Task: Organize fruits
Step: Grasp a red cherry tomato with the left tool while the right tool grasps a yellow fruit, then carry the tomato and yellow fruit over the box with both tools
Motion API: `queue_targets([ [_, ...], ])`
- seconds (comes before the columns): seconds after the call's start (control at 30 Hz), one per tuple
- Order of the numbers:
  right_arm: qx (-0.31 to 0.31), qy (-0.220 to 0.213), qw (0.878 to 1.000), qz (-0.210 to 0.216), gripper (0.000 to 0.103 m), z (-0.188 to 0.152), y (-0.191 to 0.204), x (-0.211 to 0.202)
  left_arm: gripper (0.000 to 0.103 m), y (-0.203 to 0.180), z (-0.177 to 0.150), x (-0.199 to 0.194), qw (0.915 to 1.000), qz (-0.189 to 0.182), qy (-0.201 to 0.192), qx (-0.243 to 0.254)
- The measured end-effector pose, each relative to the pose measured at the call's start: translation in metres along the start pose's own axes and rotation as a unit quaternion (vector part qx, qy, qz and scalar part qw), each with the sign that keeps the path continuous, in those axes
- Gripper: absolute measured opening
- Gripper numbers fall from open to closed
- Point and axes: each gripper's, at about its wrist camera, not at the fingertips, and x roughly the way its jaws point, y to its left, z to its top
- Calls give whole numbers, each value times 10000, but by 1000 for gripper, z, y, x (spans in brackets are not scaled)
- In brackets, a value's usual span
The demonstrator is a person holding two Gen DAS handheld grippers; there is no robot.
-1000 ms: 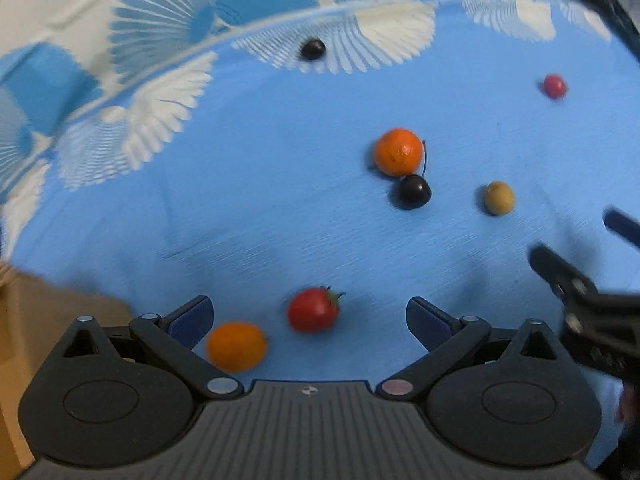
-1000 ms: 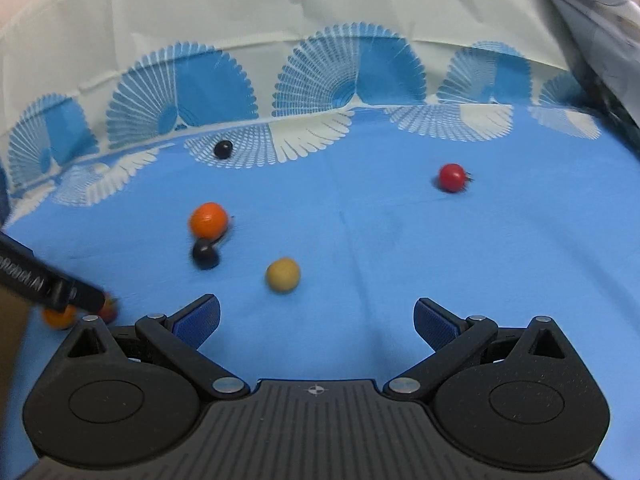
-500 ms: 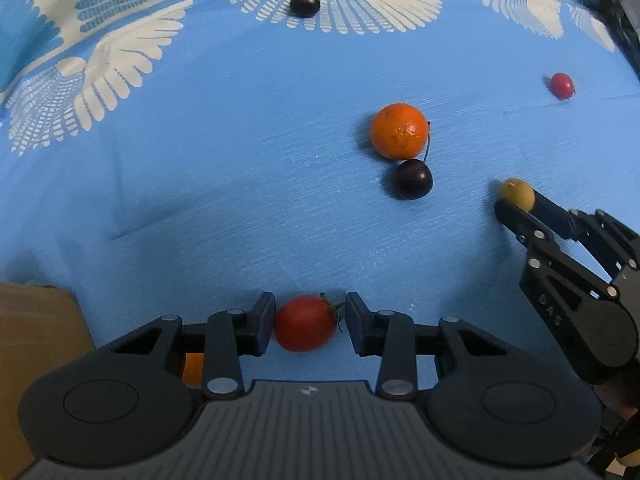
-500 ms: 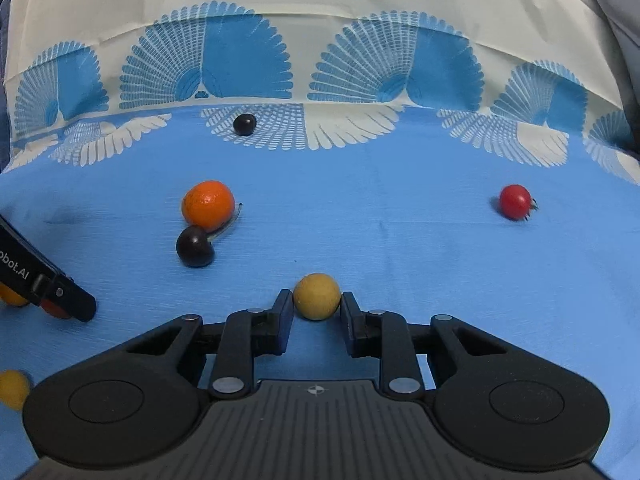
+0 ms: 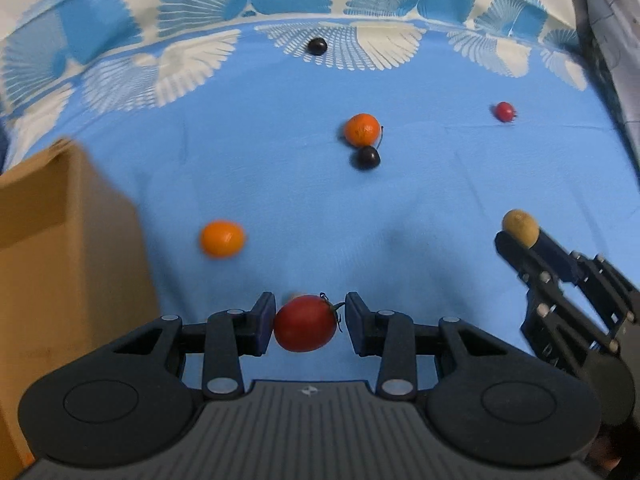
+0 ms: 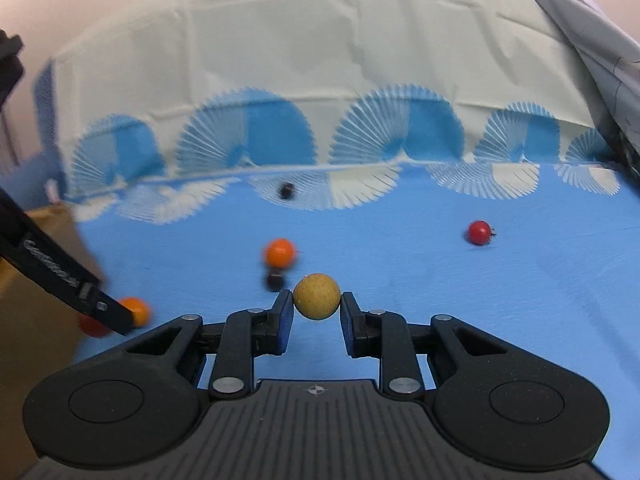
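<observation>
Box (image 5: 60, 264) left of fruits on cloth (image 5: 280, 200).

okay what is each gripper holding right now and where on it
The left gripper pinches the red tomato across its sides; the right gripper pinches the yellow ball across its sides.

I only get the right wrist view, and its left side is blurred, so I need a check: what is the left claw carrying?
Observer: The left claw has just been closing and is shut on a red tomato.
Operator: And the brown blur at my left edge?
Observer: A cardboard box, standing beside that claw; its opening isn't visible.
Operator: The dark smear beyond my yellow fruit?
Observer: A dark cherry with a stem, lying against an orange.
</observation>
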Motion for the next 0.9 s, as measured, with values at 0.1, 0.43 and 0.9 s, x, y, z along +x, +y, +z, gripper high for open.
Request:
queue_targets([
  [0.1,-33,-6,9996,288,26,-3,25,-37,42,7,-29,-40,9999,4,-89,-115],
  [0.43,-315,163,9905,1331,26,-19,124,-141,42,63,-139,-144,9973,103,-442,-572],
  [0.9,-1139,297,9744,1914,27,-45,223,-213,42,151,-278,-193,9883,349,-417,-1428],
])
